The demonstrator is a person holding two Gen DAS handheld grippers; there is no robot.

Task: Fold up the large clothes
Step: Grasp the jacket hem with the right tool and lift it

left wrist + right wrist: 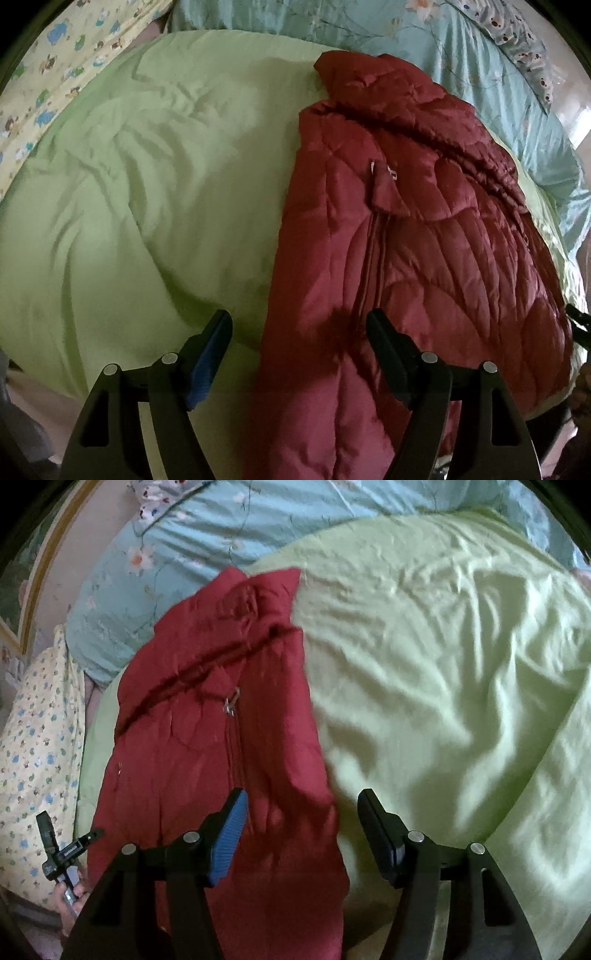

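A dark red quilted puffer jacket point(399, 240) lies lengthwise on a wrinkled pale green bed sheet point(147, 206), folded into a long narrow bundle with its zip running down the middle and a small metal zip pull point(231, 703) showing near the collar. In my left wrist view the jacket fills the centre and right of the frame, the collar toward the top; in my right wrist view it takes the left half, with bare sheet across the right. My left claw point(299, 328) hangs wide, gripping nothing, one finger over the sheet and the other over the jacket's lower part. My right claw point(303, 805) is likewise spread wide and empty, above the jacket's right edge. A light blue floral quilt point(192, 528) lies bunched along the top of both frames, and a pale yellow cartoon-print cloth point(55, 74) sits at the upper left of the left wrist frame.
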